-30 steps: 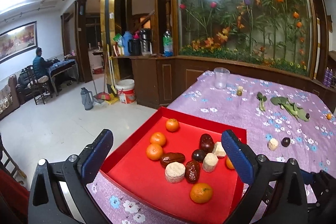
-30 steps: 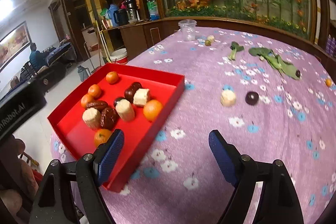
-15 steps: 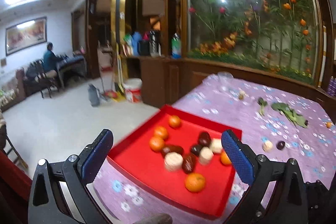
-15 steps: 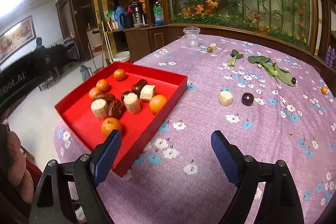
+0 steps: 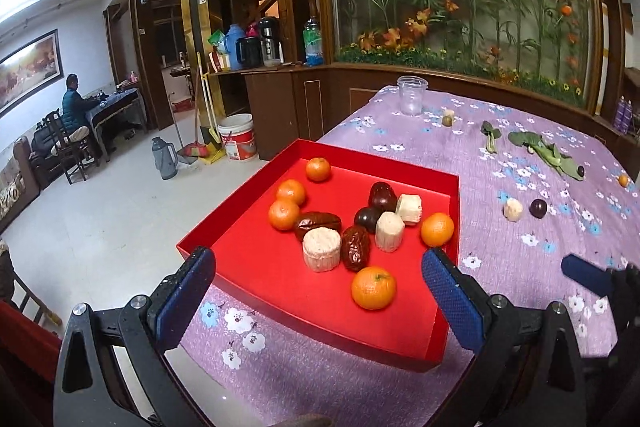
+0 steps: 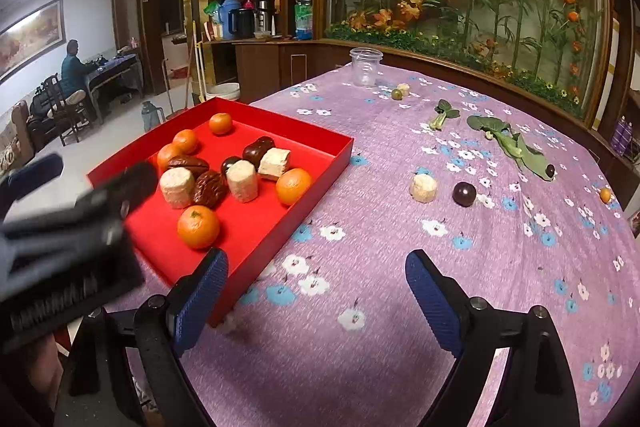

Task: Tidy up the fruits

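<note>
The left hand-held gripper (image 5: pixel 318 297) is hanging spread wide, gripping nothing, over the near edge of the red tray (image 5: pixel 256 183), which is sitting on the bench (image 6: pixel 380 267) holding oranges (image 5: pixel 373 287). The right hand-held gripper (image 6: pixel 316 293) is also hovering spread and empty. A white chunk (image 6: pixel 424 187) and dark plum (image 6: pixel 464 193) are lying loose further right.

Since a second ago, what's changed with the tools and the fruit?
Only the tools moved. The left tool pulled back, then closed in on the red tray again; the right tool drifted slightly. Both stay open and empty. The tray's fruit and the dark plum on the cloth stayed put.
</note>
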`<state>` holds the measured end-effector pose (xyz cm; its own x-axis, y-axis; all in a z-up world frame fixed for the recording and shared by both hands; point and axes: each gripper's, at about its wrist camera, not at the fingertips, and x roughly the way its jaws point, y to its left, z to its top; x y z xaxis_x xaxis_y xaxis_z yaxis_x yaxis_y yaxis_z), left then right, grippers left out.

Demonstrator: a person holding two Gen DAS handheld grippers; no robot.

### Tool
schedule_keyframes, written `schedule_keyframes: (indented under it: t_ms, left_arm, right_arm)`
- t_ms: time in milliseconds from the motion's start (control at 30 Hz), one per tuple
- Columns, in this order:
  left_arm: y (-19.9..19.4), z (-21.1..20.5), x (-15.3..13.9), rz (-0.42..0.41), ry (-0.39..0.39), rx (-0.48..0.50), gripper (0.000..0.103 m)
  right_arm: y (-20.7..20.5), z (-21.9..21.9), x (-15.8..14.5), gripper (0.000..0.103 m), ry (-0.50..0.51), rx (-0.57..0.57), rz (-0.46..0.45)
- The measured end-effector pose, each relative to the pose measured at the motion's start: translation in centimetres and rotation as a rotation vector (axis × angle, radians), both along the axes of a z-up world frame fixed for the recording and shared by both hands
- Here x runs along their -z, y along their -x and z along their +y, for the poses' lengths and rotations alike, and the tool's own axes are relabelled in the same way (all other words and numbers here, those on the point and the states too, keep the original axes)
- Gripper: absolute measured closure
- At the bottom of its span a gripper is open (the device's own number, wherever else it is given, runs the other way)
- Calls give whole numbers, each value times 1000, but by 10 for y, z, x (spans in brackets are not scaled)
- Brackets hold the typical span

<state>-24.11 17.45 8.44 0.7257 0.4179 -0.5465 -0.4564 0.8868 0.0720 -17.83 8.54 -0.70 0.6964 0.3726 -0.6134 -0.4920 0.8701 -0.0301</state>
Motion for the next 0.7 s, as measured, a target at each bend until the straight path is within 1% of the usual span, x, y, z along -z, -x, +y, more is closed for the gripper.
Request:
schedule_keyframes:
  t_ms: [233,367,467,533,700]
  left_arm:
    - [2,2,0,-16,4,-5,0]
    - [0,11,-5,-16,30,-5,0]
    - [-2,17,-4,-5,56,-1,0]
    - [-4,20,-3,13,62,-3,0]
    - [-9,21,0,39,66,-13,0]
  right_arm:
    - [-5,6,-4,10,6,-8,-8]
    - [-4,13,-4,10,14,-27,-16]
    - [-5,18,-3,10,16,-45,-12]
    - [-5,20,-2,10,16,-57,-5]
    - [-8,19,1,10,15,-44,11]
